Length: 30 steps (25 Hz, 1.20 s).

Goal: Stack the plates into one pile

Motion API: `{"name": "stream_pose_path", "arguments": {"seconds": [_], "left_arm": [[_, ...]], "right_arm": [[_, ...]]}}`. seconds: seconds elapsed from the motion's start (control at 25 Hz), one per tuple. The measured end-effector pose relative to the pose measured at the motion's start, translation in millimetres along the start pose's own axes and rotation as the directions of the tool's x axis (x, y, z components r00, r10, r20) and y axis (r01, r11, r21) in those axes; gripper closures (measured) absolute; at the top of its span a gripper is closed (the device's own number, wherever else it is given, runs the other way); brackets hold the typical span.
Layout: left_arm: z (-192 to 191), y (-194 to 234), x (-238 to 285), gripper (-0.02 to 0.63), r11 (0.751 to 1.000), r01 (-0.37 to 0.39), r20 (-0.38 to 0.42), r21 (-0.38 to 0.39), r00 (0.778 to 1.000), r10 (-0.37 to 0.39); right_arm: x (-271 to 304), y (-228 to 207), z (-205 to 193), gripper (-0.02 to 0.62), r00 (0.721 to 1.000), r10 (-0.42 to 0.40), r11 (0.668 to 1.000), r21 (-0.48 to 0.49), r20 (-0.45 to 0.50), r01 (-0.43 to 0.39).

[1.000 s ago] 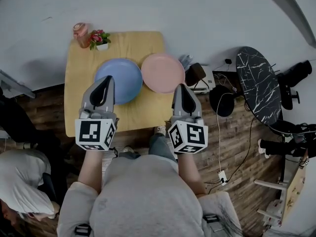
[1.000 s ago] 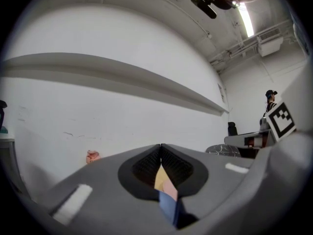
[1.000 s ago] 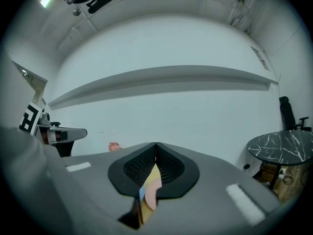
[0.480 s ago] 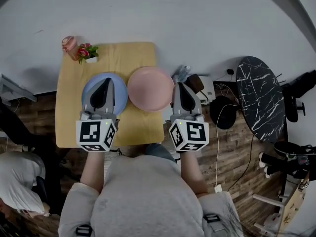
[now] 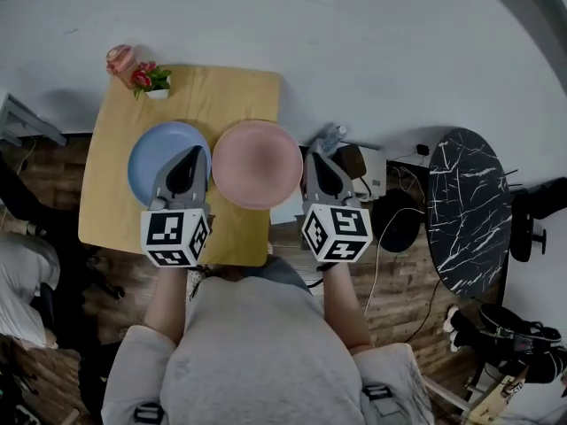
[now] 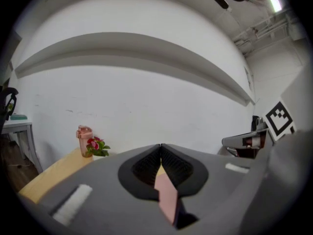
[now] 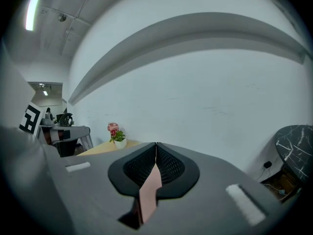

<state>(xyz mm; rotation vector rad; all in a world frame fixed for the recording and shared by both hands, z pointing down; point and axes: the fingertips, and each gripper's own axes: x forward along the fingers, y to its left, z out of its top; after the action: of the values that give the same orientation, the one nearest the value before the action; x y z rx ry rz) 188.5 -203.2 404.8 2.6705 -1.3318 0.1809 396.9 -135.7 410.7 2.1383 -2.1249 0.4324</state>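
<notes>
While both round, smooth blue plate (image 5: 149, 162) beside pink plate (image 5: 257, 164)

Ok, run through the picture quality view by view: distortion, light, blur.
Head view: wide-angle bend, dark corners at the top, even light; the pink plate looks slightly softer than the blue plate. Left gripper view: round black border, wall ledges bowed, a ceiling light glaring at top right. Right gripper view: same border and bowing, a bright light strip at top left.
</notes>
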Motion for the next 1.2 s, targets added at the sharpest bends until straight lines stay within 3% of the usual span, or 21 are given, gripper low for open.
{"name": "stream_pose_path", "arguments": {"seconds": [0.2,0.4,0.84,0.96,1.2], "left_arm": [[-47.2,-3.5,5.3,0.546,0.994,-0.078,-0.113,-0.080,0.991,0.069],[-100.0,-3.2,1.4,0.545,0.971,-0.169,-0.240,-0.169,0.963,0.125],[-184.8,-17.4,5.7,0.526,0.913,-0.229,-0.459,-0.336,0.887,0.054],[-201.9,-19.2,8.6,0.468,0.901,-0.248,-0.506,-0.357,0.862,0.037],[-222.2,-19.7,11.4,0.448,0.880,-0.289,-0.547,-0.378,0.836,0.040]], "right_arm": [[21.6,-16.6,-34.9,0.589,0.991,0.056,0.998,-0.009,-0.124,-0.057],[35.0,-22.2,-69.8,0.589,0.968,0.108,0.994,-0.002,-0.227,-0.112],[49.3,-23.6,-116.3,0.589,0.914,0.160,0.984,-0.013,-0.372,-0.177],[54.7,-28.4,-125.9,0.588,0.903,0.156,0.984,-0.013,-0.401,-0.176],[65.8,-46.5,-140.0,0.571,0.890,0.110,0.988,-0.045,-0.443,-0.145]]}}
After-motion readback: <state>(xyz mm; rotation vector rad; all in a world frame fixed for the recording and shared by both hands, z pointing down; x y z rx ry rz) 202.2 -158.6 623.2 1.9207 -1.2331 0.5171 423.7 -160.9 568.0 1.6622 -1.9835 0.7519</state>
